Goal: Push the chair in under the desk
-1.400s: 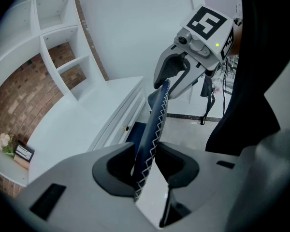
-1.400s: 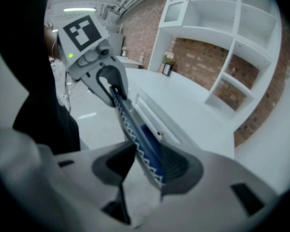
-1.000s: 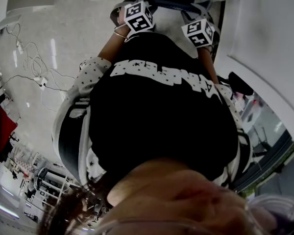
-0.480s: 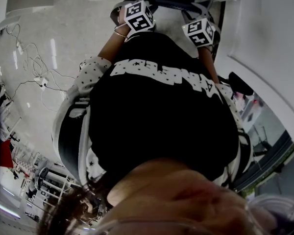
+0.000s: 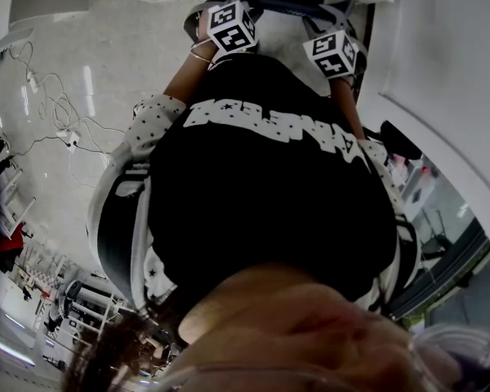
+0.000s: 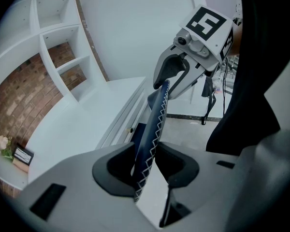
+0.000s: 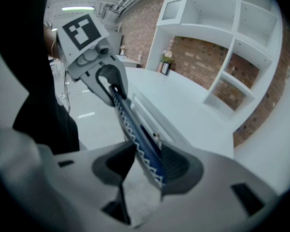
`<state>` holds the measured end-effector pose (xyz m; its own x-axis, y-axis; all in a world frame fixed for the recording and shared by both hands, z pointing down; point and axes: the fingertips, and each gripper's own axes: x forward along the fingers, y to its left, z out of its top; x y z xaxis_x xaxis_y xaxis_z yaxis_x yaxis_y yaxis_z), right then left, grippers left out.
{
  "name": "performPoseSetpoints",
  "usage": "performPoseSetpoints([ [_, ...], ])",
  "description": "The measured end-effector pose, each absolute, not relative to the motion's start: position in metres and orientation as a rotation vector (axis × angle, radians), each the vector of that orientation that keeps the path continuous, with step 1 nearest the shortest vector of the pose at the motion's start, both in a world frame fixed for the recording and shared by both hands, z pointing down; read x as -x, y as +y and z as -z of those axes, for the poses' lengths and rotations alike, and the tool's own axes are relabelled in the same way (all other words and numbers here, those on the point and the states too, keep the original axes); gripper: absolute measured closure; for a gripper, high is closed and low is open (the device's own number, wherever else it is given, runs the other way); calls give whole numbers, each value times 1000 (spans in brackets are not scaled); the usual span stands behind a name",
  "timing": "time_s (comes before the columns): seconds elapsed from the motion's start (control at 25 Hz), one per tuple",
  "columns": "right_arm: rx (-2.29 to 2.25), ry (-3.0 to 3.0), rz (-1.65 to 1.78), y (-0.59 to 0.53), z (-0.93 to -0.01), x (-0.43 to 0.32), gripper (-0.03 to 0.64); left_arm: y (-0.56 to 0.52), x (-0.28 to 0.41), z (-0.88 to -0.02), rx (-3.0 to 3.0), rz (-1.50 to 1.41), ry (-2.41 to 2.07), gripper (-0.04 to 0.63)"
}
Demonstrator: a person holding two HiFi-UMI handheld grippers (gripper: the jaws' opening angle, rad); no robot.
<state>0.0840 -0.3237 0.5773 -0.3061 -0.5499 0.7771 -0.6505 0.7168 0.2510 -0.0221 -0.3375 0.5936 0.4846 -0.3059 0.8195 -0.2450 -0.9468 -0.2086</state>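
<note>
White desk (image 6: 77, 129) is running beneath white shelves (image 6: 58, 57) and a brick wall (image 7: 203, 52). The navy chair backrest (image 6: 157, 115), zigzag-stitched in white, is standing just beside the desk's edge, left gripper (image 6: 146, 158) and right gripper (image 7: 147, 158) fingers both clamping its rim.

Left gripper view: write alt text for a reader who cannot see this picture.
The left gripper grips the top edge of a dark blue chair back with white zigzag stitching, and the right gripper holds the same edge further along. A white desk and white shelves against a brick wall lie to the left.
</note>
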Motion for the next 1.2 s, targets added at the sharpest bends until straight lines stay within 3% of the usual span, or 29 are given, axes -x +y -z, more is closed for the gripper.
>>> performPoseSetpoints([
  [1.2, -876, -2000, -144, -342, -583, -87, 434, -352, 17, -596, 2675, 1475, 462, 436],
])
